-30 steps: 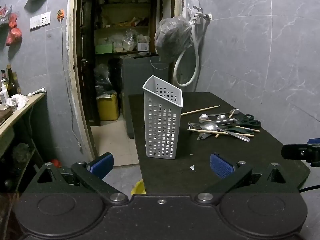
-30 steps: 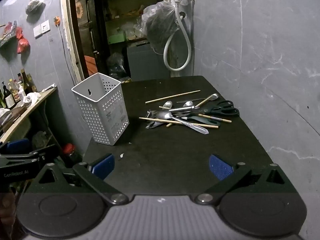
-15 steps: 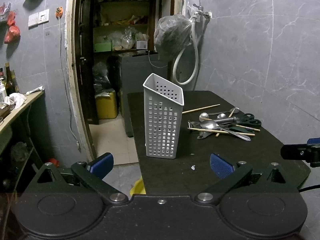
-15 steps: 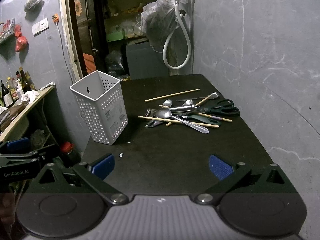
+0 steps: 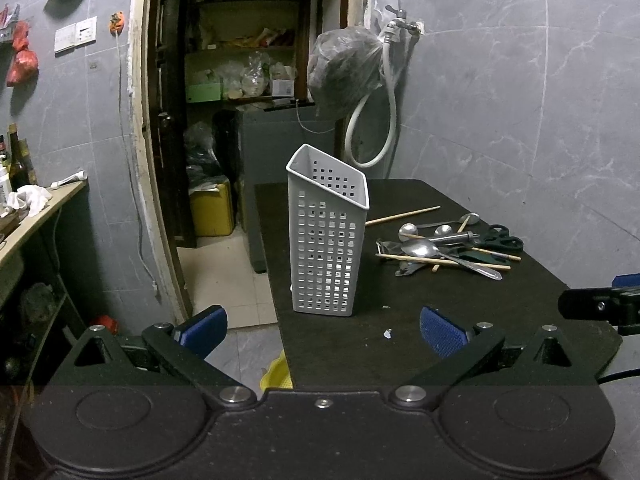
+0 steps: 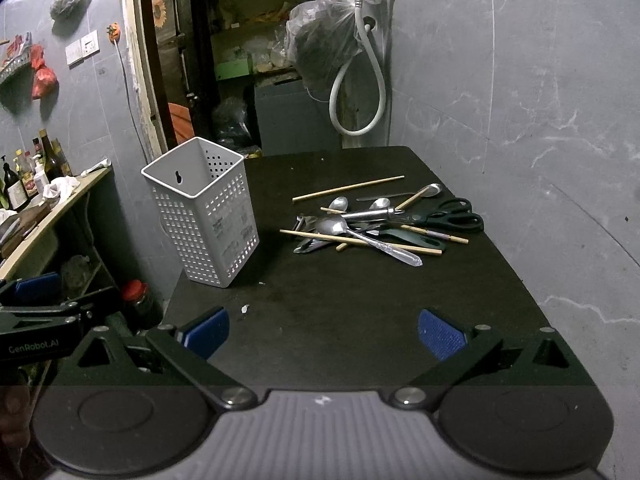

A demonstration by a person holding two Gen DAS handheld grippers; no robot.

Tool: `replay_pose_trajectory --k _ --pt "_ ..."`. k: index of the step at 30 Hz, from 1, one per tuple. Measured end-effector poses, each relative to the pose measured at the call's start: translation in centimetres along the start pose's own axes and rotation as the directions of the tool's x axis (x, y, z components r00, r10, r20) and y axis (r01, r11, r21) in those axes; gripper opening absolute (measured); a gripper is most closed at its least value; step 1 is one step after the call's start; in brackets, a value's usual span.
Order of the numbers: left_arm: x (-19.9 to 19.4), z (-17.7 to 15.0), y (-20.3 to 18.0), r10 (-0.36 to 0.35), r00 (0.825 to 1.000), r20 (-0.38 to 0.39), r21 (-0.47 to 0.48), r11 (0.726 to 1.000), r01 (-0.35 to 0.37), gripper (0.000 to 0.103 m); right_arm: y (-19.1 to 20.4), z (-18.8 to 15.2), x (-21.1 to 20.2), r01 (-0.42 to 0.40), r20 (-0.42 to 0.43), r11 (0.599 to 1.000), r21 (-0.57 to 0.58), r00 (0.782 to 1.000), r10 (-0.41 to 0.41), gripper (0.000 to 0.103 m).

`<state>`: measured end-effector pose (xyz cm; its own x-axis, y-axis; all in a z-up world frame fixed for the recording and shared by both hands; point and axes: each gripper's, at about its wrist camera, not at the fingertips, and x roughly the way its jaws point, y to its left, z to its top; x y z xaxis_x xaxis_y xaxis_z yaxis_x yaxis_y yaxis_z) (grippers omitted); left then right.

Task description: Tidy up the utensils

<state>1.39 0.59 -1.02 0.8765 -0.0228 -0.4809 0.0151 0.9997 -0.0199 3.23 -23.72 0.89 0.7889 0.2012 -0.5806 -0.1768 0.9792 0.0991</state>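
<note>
A white perforated utensil basket (image 5: 326,240) (image 6: 204,212) stands upright near the left edge of the black table (image 5: 460,312) (image 6: 360,300). To its right lies a pile of utensils (image 5: 444,246) (image 6: 376,224): spoons, wooden chopsticks and black scissors (image 6: 448,214). One chopstick (image 6: 348,189) lies apart behind the pile. My left gripper (image 5: 322,330) is open at the table's near left corner, holding nothing. My right gripper (image 6: 322,334) is open over the near edge, also holding nothing.
A doorway to a cluttered storeroom (image 5: 240,100) opens behind the table. A dark bag (image 6: 320,44) and white hose (image 6: 356,92) hang on the grey wall. A wooden shelf with bottles (image 6: 32,184) runs along the left. A small white scrap (image 6: 245,309) lies on the table.
Both views have shifted only slightly; the grippers stay open and the basket and utensils have not moved.
</note>
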Motion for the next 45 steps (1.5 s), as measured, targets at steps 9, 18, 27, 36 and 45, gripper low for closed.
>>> replay_pose_trajectory --k 9,18,27,36,45 --pt "0.14 -0.05 0.0 0.0 1.0 -0.002 0.0 1.0 0.0 0.102 -0.01 -0.02 -0.01 -0.002 0.0 1.0 -0.001 1.0 0.002 0.103" --pt "0.11 -0.04 0.04 0.0 1.0 -0.002 0.0 1.0 0.0 0.102 0.06 -0.06 -0.05 -0.001 0.0 1.0 -0.001 1.0 0.001 0.103" --pt "0.13 -0.06 0.03 0.0 1.0 -0.002 0.0 1.0 0.0 0.102 0.01 -0.21 -0.07 -0.001 0.0 1.0 0.002 1.0 0.001 0.103" --pt "0.33 -0.2 -0.1 0.0 1.0 -0.008 0.0 1.0 0.0 0.102 0.0 -0.24 0.05 -0.001 -0.004 1.0 0.001 1.0 0.001 0.103" --pt "0.7 0.03 0.16 -0.002 1.0 -0.021 -0.002 1.0 0.002 0.102 0.06 -0.2 0.62 -0.001 -0.013 1.0 -0.001 1.0 0.001 0.103"
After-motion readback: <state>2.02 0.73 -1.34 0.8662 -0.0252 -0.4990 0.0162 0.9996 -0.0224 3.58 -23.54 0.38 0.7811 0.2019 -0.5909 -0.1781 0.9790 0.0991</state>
